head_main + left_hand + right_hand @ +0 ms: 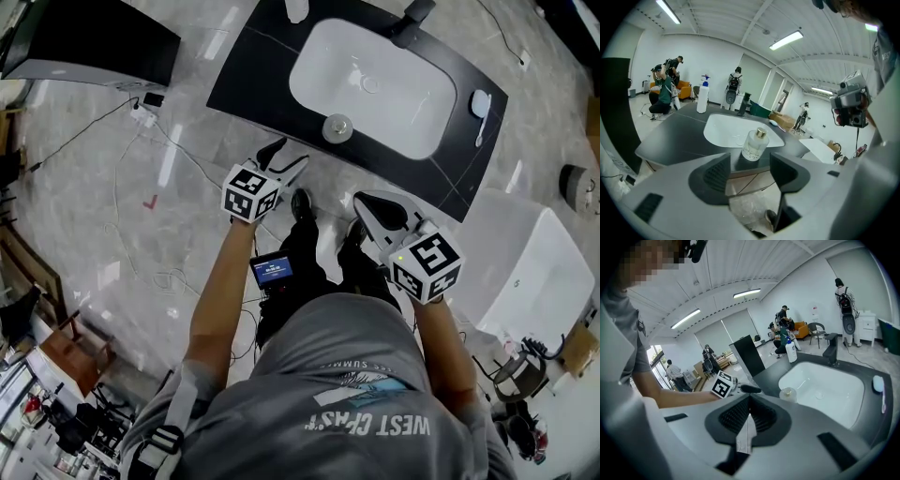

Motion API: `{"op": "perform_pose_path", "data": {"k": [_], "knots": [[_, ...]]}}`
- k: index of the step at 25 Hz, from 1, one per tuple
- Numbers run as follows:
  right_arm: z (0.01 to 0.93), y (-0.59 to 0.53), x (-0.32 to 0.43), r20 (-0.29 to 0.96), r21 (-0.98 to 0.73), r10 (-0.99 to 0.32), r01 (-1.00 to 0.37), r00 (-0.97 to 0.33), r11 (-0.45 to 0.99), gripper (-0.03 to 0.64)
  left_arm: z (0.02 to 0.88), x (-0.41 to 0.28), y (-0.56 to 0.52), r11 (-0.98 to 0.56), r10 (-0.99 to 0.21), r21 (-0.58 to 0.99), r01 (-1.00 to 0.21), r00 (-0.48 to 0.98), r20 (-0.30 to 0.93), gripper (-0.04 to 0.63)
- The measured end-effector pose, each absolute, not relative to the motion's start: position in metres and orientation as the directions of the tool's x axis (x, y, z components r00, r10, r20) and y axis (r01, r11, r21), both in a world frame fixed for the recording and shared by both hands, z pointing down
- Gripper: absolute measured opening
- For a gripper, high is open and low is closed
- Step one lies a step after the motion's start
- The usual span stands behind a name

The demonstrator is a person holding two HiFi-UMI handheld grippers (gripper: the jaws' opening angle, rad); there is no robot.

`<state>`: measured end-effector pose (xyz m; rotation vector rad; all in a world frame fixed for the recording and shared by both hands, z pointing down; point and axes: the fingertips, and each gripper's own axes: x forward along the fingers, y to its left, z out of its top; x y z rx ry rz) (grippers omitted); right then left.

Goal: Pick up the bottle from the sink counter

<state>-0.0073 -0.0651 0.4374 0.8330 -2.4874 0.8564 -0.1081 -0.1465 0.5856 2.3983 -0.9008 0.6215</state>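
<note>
A small clear round bottle (337, 127) with a gold cap stands upright on the black sink counter (246, 73), at the near rim of the white basin (375, 80). My left gripper (289, 155) hovers just short of the counter's front edge. In the left gripper view the bottle (754, 144) is straight ahead, beyond the left gripper (750, 164), whose jaws are open with nothing between them. My right gripper (364, 202) is held lower and to the right, over the floor. In the right gripper view its jaws (750, 399) are shut and empty, with the bottle (788, 393) ahead on the right.
A white pump bottle (702, 97) and a dark faucet (410, 21) stand at the back of the counter. A small white object (480, 105) lies at its right end. A white cabinet (525, 272) is to the right, a black box (94, 42) to the left, and cables (141, 159) cross the floor.
</note>
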Motion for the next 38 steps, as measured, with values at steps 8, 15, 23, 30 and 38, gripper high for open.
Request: {"op": "perform_pose_path", "data": {"k": [8,15,23,30,38], "knots": [[0.453,-0.054,-0.011,0.536,-0.460,-0.378,-0.636,-0.755,0.619,0.003,0.595,-0.115,-0.149,-0.650,-0.494,0.272,-0.710,0.667,0.558,0.259],[0.463,-0.054,-0.011,0.546,-0.477,-0.369,-0.642,-0.752,0.601,0.002,0.606,-0.113,-0.153,-0.653,-0.497,0.268,-0.708,0.668,0.554,0.259],[0.477,-0.049,-0.017,0.559,-0.509,-0.335,-0.633,-0.758,0.583,0.002,0.617,-0.121,-0.157,-0.630,-0.519,0.256,-0.733,0.643,0.563,0.259],[0.484,-0.052,-0.017,0.564,-0.524,-0.324,-0.632,-0.760,0.570,0.002,0.622,-0.128,-0.165,-0.616,-0.537,0.242,-0.750,0.624,0.567,0.259],[0.490,-0.055,-0.014,0.575,-0.536,-0.314,-0.638,-0.755,0.552,0.003,0.618,-0.127,-0.176,-0.615,-0.573,0.208,-0.760,0.613,0.544,0.259]]}}
